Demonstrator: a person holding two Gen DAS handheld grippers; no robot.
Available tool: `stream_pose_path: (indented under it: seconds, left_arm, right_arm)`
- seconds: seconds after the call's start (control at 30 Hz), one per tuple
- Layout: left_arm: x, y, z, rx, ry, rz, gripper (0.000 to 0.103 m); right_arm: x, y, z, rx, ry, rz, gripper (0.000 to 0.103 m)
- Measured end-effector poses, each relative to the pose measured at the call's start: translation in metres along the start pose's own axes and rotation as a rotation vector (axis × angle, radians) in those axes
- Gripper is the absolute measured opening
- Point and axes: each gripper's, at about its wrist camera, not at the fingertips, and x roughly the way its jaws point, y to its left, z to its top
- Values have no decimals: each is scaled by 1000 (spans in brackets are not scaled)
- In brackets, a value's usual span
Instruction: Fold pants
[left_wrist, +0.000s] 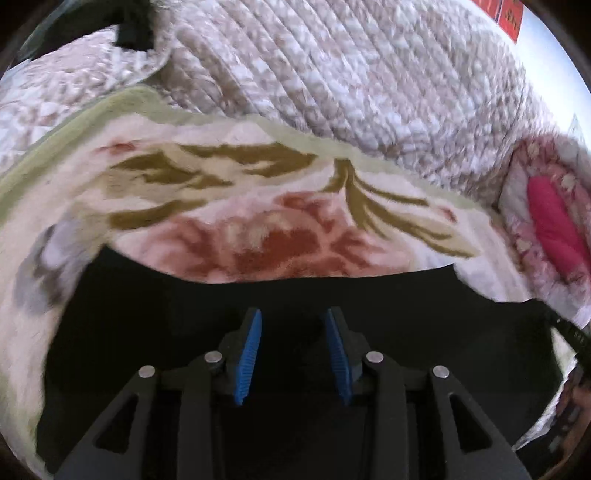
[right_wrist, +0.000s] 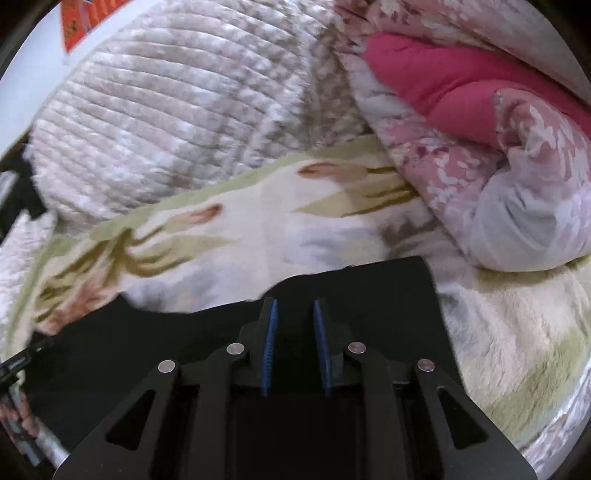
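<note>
The black pants (left_wrist: 280, 302) lie flat on the flowered blanket (left_wrist: 258, 206), filling six o'clock under both tools. The left tool (left_wrist: 293, 332) and right tool (right_wrist: 294, 325) stand spread, pinching nothing. Risk: the fleecy blanket could get nipped along with the cloth, dragging the fold crooked.

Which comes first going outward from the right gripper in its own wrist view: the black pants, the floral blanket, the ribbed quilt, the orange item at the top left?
1. Black pants, directly under the right gripper.
2. Floral blanket, just beyond the pants' edge.
3. Ribbed quilt, behind the blanket, upper left.
4. Orange item, far top-left corner.
</note>
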Motion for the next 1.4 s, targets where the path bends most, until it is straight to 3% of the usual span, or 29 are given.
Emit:
stream_pose_path:
  seconds: [0.03, 0.13, 0.27, 0.4, 0.53, 0.6, 0.67, 0.77, 0.8, 0.87, 1.0, 1.23, 1.4]
  left_arm:
    - [7, 1, 0, -4, 6, 26, 44]
    - [12, 7, 3, -14, -31, 39, 51]
    - [7, 8, 2, -35, -34, 53, 51]
    - [-10, -1, -11, -41, -40, 14, 49]
    - [-25, -33, -35, 61, -61, -42, 49]
    - [-24, -46, -49, 110, -46, -40, 49]
    - [-27, -56, -63, 170, -74, 10, 50]
    - [-37, -61, -75, 181, -94, 22, 54]
    - [-38, -61, -78, 184, -91, 18, 56]
    - [-41, -62, -84, 208, -103, 39, 56]
    - [-49, -64, -97, 224, -119, 64, 57]
    - [-62, -63, -125, 221, -143, 81, 63]
    - [-63, -63, -124, 230, -146, 79, 64]
  right_arm:
    - [4, -5, 0, 14, 3, -33, 20]
    - [11, -28, -3, 134, 23, 27, 19]
    - [1, -10, -6, 52, -7, -17, 22]
    - [-7, 25, -20, -39, -1, 117, 23]
    - [-13, 70, -44, -147, 44, 211, 23]
    - [-20, 92, -62, -217, 53, 236, 35]
    - [-22, 110, -84, -289, 86, 261, 48]
    - [-31, 126, -109, -408, 41, 224, 68]
    - [-32, 130, -116, -443, 33, 215, 70]
    - [-33, 135, -123, -487, 2, 189, 70]
    - [-34, 129, -122, -452, 18, 201, 70]
    - [-52, 125, -142, -455, -8, 144, 70]
    - [-54, 125, -143, -453, -9, 143, 71]
